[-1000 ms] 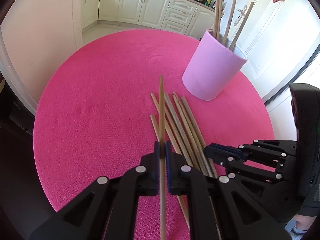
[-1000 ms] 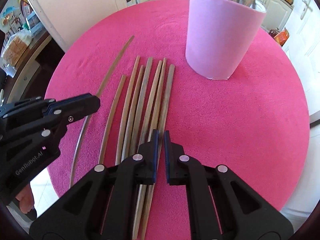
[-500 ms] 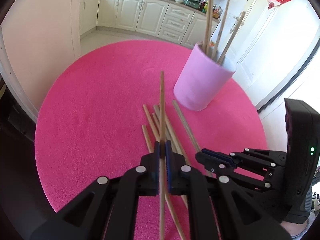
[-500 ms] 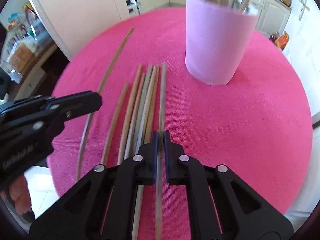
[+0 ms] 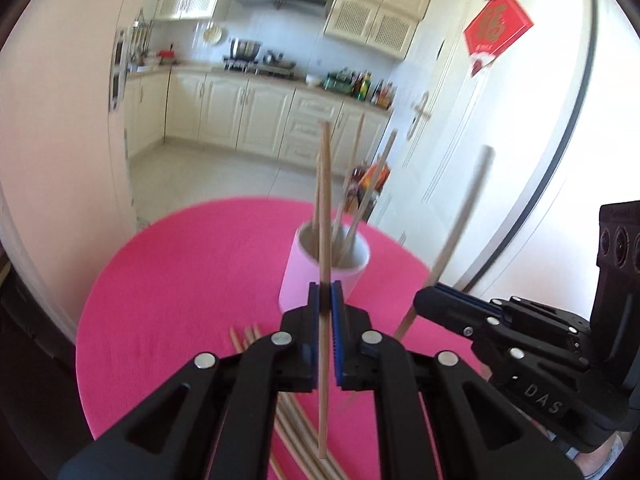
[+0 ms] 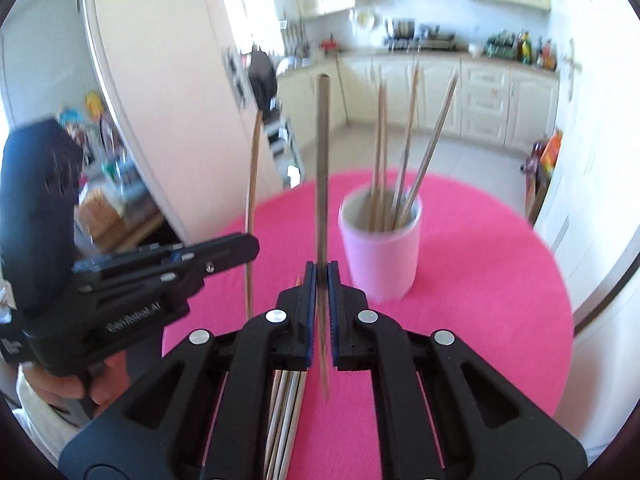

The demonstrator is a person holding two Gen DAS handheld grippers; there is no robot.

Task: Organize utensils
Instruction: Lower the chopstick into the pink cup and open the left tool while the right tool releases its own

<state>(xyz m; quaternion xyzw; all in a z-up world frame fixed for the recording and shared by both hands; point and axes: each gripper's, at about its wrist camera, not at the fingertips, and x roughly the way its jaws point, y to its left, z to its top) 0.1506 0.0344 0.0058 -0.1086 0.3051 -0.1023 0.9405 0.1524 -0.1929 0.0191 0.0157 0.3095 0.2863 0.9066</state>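
My left gripper (image 5: pixel 325 300) is shut on a wooden chopstick (image 5: pixel 325 208) and holds it upright above the pink table (image 5: pixel 180 280). My right gripper (image 6: pixel 321 280) is shut on another chopstick (image 6: pixel 322 152), also raised upright. The pink holder cup (image 5: pixel 316 276), also seen in the right wrist view (image 6: pixel 382 256), stands ahead with several chopsticks in it. Several loose chopsticks (image 5: pixel 296 436) lie on the table under both grippers. The right gripper (image 5: pixel 436 300) and its chopstick (image 5: pixel 460 228) show in the left wrist view; the left gripper (image 6: pixel 240 248) and its chopstick (image 6: pixel 253 184) show in the right wrist view.
The round table's edge (image 6: pixel 560 280) curves close on the right. White doors (image 5: pixel 500 160) and kitchen cabinets (image 5: pixel 260 116) stand beyond the table. A shelf with clutter (image 6: pixel 108 200) is to the left.
Both grippers have lifted their chopsticks off the table and tilted them upright. The right gripper closed on its chopstick within the last second. The cup now sits farther ahead.
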